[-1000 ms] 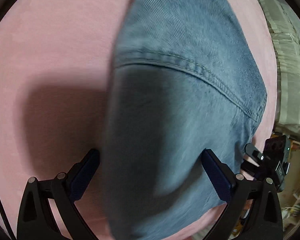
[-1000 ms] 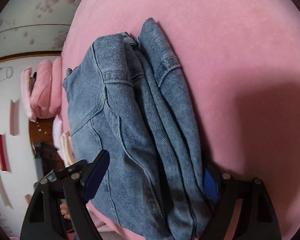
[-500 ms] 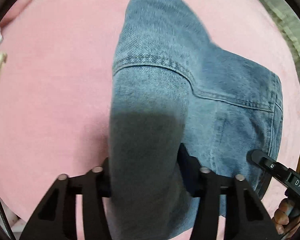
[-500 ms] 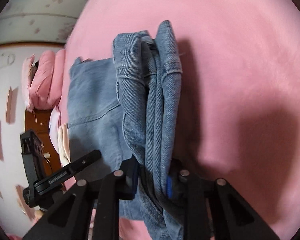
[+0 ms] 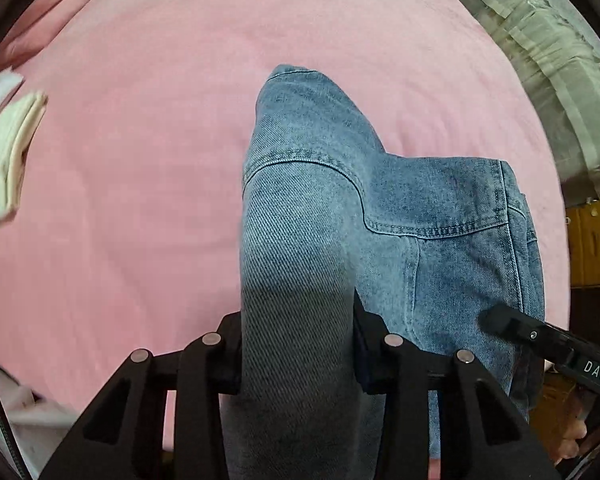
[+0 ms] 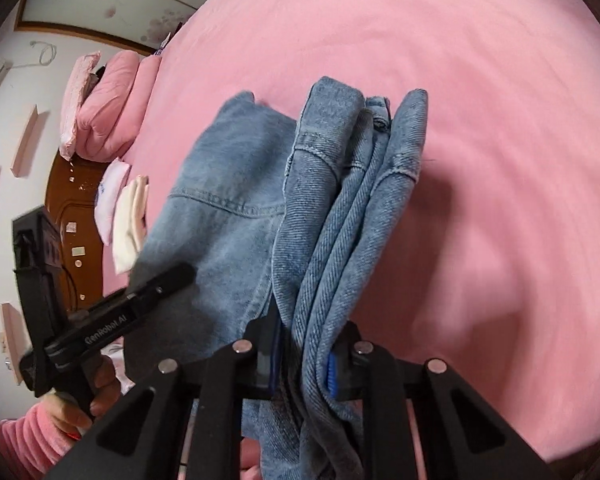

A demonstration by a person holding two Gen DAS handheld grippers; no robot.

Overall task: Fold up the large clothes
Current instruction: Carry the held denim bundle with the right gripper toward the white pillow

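A folded blue denim garment (image 5: 400, 220) hangs lifted above the pink bed sheet (image 5: 140, 160). My left gripper (image 5: 298, 344) is shut on one thick folded edge of it. My right gripper (image 6: 304, 356) is shut on the other edge, where several denim layers (image 6: 340, 220) bunch between the jaws. The right gripper also shows at the lower right of the left wrist view (image 5: 548, 344). The left gripper shows at the lower left of the right wrist view (image 6: 120, 312), held by a hand in a pink sleeve.
Pink pillows (image 6: 112, 112) and folded pale cloths (image 6: 128, 220) lie at the bed's edge; a folded cream cloth (image 5: 8, 160) is at the left. A pale curtain (image 5: 548, 72) hangs at right. A wooden headboard (image 6: 72, 208) and wall are behind.
Both grippers closed from wide open onto the denim edges, then lifted it. The garment now hangs higher off the sheet and more of the bed shows around it.
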